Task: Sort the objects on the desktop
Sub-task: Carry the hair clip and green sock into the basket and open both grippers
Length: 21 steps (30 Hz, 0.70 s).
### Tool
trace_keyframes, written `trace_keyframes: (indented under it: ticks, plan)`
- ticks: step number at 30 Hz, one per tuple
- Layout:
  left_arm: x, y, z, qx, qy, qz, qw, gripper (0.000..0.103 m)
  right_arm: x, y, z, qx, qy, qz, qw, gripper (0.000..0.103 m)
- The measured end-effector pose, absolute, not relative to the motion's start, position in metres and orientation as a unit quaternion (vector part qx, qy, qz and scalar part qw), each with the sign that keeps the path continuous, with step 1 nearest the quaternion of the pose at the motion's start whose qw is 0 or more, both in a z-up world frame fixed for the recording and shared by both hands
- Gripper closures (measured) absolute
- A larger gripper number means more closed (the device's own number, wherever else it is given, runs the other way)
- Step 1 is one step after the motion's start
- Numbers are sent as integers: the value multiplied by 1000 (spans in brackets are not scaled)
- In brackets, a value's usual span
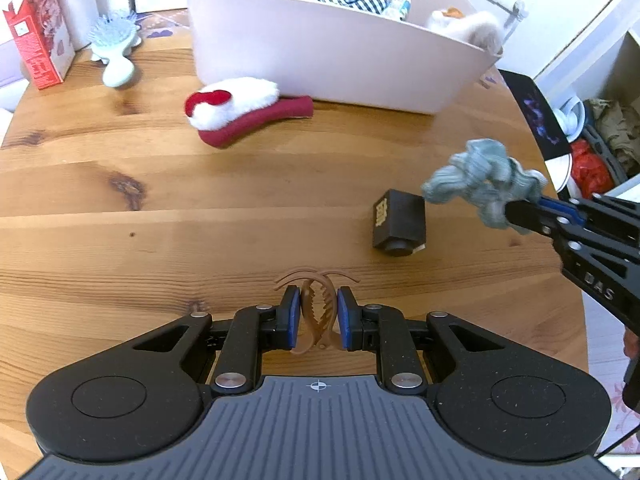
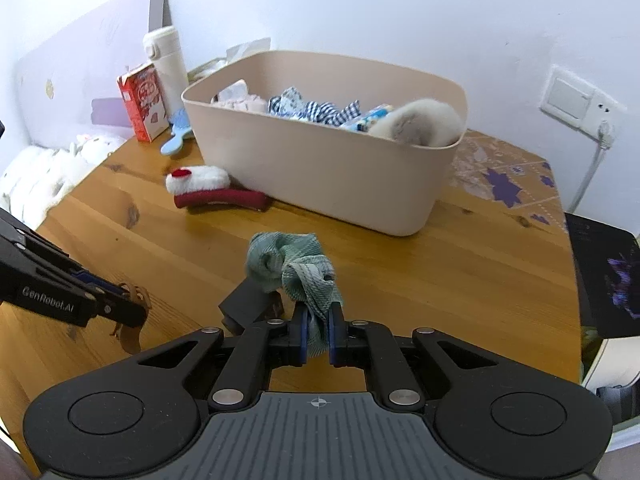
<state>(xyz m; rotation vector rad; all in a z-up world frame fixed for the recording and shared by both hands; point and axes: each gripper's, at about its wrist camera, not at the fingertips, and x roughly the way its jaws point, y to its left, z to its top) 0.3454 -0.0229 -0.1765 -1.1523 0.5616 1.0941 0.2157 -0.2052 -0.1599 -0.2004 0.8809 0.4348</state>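
Note:
My left gripper [image 1: 318,300] is shut on a brown hair claw clip [image 1: 316,316], held just above the wooden table [image 1: 160,208]. In the right wrist view that left gripper [image 2: 132,308] comes in from the left with the clip [image 2: 132,320] hanging from it. My right gripper [image 2: 318,324] is shut on a grey-green scrunchie [image 2: 296,268], lifted off the table; from the left wrist view the scrunchie [image 1: 480,184] hangs at the right gripper [image 1: 516,212]. A small black box [image 1: 398,222] lies on the table beneath it. The beige bin [image 2: 320,160] stands behind.
A red and white plush hair clip [image 1: 240,112] lies in front of the bin. A red carton [image 2: 142,100], a white bottle [image 2: 166,64] and a light blue hairbrush [image 1: 114,44] stand at the back left. The bin holds checked cloth and fluffy items. The table's edge runs along the right.

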Motion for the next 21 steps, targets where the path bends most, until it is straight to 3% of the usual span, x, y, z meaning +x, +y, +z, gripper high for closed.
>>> trace_keyframes:
  ticks: [21]
  plan:
    - [297, 20, -126, -454, 216, 543, 673, 83, 232, -213, -90, -116, 346, 172, 915, 94]
